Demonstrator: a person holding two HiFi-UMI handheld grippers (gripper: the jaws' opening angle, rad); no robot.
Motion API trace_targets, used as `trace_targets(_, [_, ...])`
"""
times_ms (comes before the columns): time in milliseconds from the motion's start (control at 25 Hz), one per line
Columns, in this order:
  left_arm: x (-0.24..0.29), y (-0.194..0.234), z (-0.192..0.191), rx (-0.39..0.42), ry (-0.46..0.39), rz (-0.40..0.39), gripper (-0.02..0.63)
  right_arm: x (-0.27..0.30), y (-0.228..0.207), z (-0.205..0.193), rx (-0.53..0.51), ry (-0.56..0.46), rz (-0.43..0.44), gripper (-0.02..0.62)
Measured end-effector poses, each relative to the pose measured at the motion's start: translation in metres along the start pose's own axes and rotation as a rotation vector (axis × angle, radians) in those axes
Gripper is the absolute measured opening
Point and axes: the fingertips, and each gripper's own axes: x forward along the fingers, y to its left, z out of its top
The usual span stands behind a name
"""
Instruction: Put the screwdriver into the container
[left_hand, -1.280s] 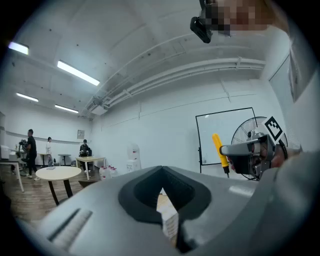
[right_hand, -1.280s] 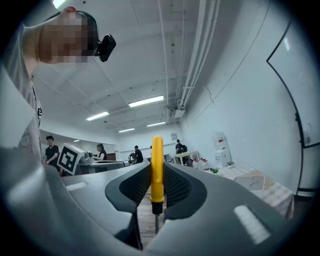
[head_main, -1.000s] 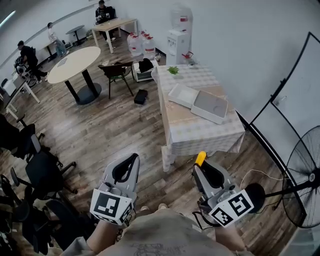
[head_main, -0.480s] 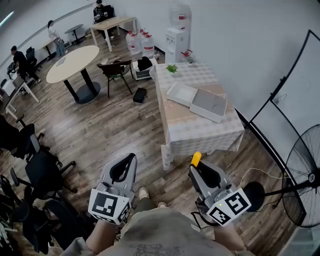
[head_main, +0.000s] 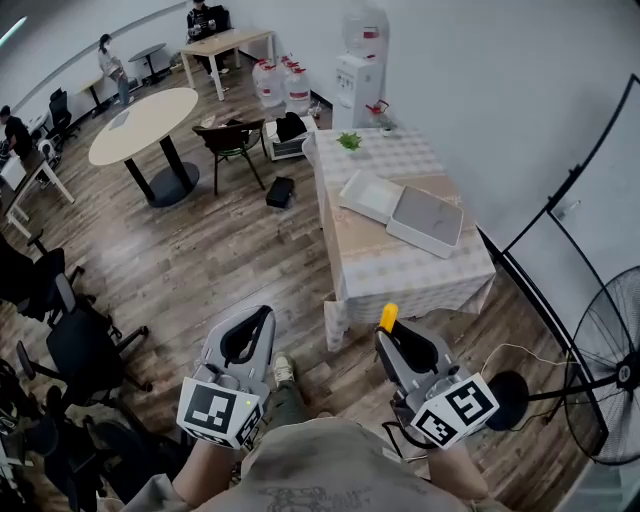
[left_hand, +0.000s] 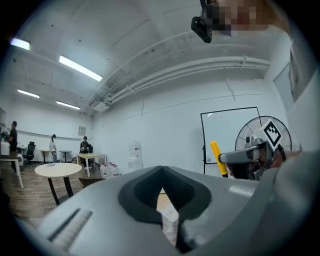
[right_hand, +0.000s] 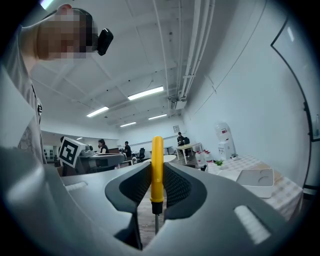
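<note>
My right gripper is shut on a screwdriver, whose yellow handle sticks up between the jaws with the metal shaft below. It hangs over the wooden floor, short of the table. On the checked cloth lie two shallow white containers side by side, the larger on the right and the smaller on the left; the larger one also shows in the right gripper view. My left gripper is shut with nothing in it, level with the right one. The left gripper view also catches the screwdriver.
A small potted plant stands at the table's far end. A standing fan and a whiteboard frame are to the right by the wall. A water dispenser, a round table and office chairs fill the left and back.
The right gripper with the screwdriver has shifted slightly left. A shoe has stepped forward between the grippers. Both grippers stay shut as before.
</note>
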Motion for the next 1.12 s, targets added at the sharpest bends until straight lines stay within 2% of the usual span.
trace_targets(480, [0.088, 0.11, -0.004, -0.025, 0.022, -0.023, 0.0, 0.136, -0.052, 0.006, 0.006, 0.075, -0.037, 0.1])
trace_targets(800, [0.144, 0.218, -0.006, -0.026, 0.039, -0.035, 0.0, 0.25, -0.075, 0.013, 0.004, 0.125, -0.075, 0.101])
trace_targets(1120, [0.178, 0.291, -0.015, -0.028, 0.063, -0.038, 0.0, 0.329, -0.098, 0.015, 0.021, 0.117, -0.127, 0.1])
